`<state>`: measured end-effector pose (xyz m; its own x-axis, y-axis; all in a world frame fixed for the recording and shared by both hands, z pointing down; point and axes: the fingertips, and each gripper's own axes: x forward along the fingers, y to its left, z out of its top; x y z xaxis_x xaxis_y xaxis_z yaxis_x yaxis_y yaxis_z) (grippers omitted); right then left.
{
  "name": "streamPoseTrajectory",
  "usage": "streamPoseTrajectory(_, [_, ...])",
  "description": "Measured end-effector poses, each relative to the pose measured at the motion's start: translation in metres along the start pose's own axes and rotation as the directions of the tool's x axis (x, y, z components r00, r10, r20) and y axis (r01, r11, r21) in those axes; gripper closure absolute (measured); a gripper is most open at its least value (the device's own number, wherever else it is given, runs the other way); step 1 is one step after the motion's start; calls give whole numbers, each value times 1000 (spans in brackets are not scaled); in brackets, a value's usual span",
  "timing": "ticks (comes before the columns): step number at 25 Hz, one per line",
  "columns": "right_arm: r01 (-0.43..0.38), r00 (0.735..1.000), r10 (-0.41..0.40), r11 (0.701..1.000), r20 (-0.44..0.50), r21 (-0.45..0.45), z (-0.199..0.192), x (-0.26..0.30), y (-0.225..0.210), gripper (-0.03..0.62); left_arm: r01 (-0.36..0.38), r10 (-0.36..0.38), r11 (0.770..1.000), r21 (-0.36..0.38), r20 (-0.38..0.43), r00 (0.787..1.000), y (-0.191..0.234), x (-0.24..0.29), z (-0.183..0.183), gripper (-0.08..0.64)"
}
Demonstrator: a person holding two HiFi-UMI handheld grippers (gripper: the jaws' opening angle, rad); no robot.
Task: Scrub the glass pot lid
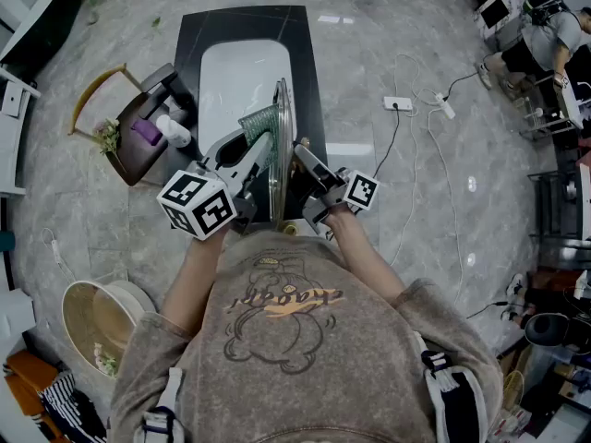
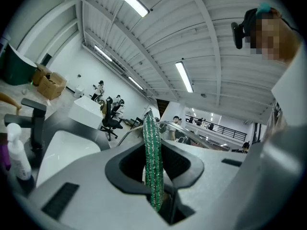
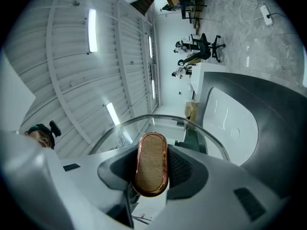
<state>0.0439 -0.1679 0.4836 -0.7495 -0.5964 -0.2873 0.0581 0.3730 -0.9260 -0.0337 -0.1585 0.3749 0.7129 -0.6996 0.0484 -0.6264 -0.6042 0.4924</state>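
Left gripper is pinching a thin green mesh scrubber between near-closed jaws. Right gripper is clamping the copper-rimmed handle of the glass pot lid, which is standing on edge over the sink. Risk: sideways scrubbing pressure is likely to pivot the lid about that single grip, and it could slip out.

Both forearms reach forward from the torso, elbows bent. The left tongs sit just left of the upright glass lid, jaws pinched on a green scrub cloth. The right tongs sit just right of the lid, jaws clamped on its copper-rimmed knob.
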Motion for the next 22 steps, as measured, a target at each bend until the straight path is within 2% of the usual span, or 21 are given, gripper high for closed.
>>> streamPoseTrajectory(8, [-10,998,10,1000,-67,-1,-16,3,4,411,-68,68,998,17,-24,997,29,13,-9,476])
streamPoseTrajectory(13, [-29,992,26,999,-122,-22,-26,5,12,411,-118,120,992,52,-43,992,48,21,-12,476])
streamPoseTrajectory(18, [-39,992,37,999,-122,-13,-26,6,16,411,-135,140,987,89,-54,989,61,26,-15,476])
streamPoseTrajectory(22, [-46,992,43,999,-122,-22,-23,7,17,411,-164,175,979,118,-93,980,75,34,-31,476])
